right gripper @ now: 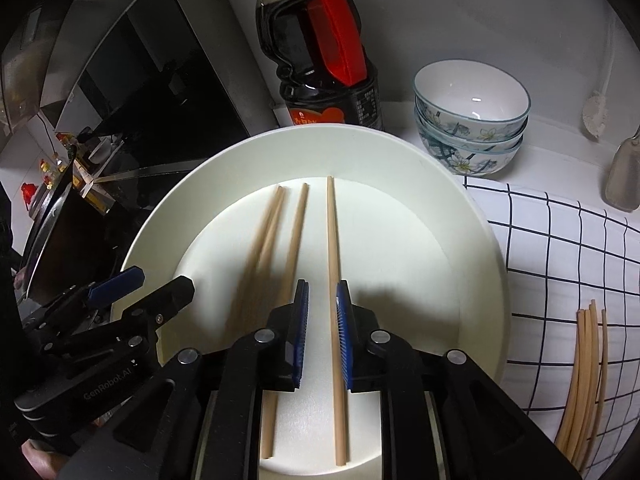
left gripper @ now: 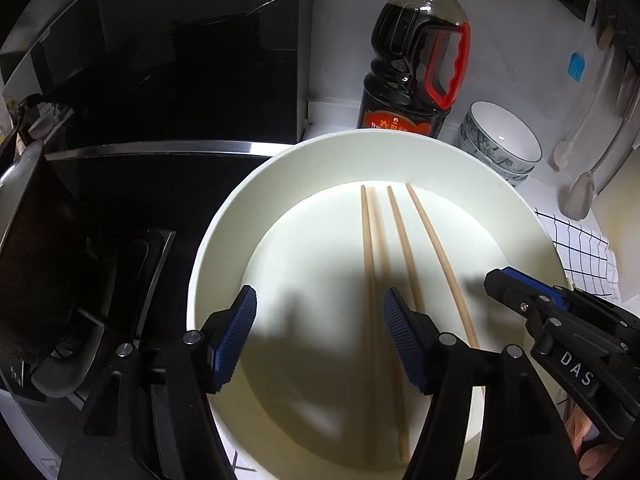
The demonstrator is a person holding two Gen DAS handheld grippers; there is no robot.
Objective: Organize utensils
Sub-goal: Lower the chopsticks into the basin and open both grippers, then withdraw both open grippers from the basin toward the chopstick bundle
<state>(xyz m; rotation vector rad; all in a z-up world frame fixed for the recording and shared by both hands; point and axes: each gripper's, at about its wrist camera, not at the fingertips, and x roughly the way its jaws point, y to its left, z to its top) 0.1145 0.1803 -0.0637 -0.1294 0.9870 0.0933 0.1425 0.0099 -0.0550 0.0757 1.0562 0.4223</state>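
Three wooden chopsticks lie in a wide white bowl. My left gripper is open above the bowl's near part, with nothing between its fingers. My right gripper hangs over the bowl with its blue pads narrowly apart around the rightmost chopstick. The pads do not visibly press on it. The other two chopsticks lie to its left. The right gripper also shows at the right in the left wrist view.
Several chopsticks lie on a checked white cloth right of the bowl. Stacked patterned bowls and a dark sauce bottle stand behind. A black stove and a wok are at the left. Utensils hang at the right.
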